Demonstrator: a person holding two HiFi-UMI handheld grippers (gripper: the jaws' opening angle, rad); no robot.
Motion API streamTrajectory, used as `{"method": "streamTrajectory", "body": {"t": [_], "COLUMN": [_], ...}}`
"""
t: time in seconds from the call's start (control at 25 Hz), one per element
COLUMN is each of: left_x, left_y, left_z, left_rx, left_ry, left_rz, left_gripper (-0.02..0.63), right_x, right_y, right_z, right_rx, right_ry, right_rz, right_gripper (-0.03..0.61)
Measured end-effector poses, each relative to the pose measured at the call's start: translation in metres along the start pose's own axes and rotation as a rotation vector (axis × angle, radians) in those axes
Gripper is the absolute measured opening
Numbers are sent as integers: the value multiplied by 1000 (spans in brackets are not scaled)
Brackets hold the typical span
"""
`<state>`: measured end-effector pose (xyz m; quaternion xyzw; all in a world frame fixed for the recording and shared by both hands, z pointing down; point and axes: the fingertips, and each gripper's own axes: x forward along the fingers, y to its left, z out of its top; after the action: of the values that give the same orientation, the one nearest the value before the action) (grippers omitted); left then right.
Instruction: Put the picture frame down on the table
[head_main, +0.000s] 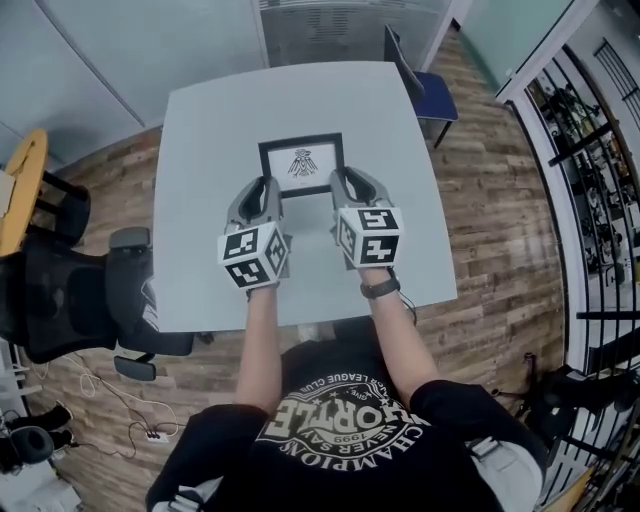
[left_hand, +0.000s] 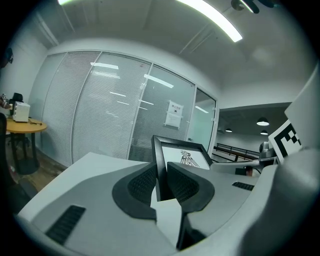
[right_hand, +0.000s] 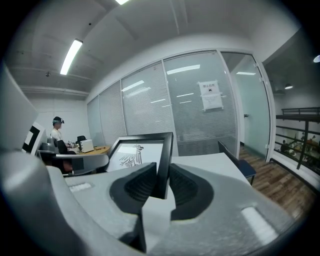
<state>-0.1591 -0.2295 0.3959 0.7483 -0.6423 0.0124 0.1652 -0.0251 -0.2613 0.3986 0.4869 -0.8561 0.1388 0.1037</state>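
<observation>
A black picture frame (head_main: 301, 164) with a white mat and a bird drawing is held flat above the grey table (head_main: 200, 130), near its middle. My left gripper (head_main: 268, 189) is shut on the frame's left side bar (left_hand: 160, 170). On the opposite side bar (right_hand: 165, 165) my right gripper (head_main: 338, 184) is shut. In each gripper view the dark ribbed pads (left_hand: 142, 184) (right_hand: 139, 186) press both faces of the black bar, and the drawing shows beyond (left_hand: 187, 159) (right_hand: 131, 155).
A black office chair (head_main: 80, 290) stands at the table's left, and a blue chair (head_main: 425, 90) at its far right corner. Glass partition walls with blinds (left_hand: 100, 115) close the far side. A railing (head_main: 590, 200) runs along the right. A round wooden table (head_main: 25, 185) is at far left.
</observation>
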Motion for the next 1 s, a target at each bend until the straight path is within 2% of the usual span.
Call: {"method": "streamTrajectory", "body": {"t": [0.4,1.0], "left_x": [56,118], "left_y": [10,43], "left_z": [-24,-61], "left_rx": [-21,-70], "left_ry": [72,172], "left_rz": [14,48], "left_gripper": [71,71], "right_x": [50,120], "right_y": [-33,-55], "right_z": [-18,-54], "right_rx": [20,57], "right_ry": [79,192], "right_rz": [1,10], "right_gripper": [78,78]}}
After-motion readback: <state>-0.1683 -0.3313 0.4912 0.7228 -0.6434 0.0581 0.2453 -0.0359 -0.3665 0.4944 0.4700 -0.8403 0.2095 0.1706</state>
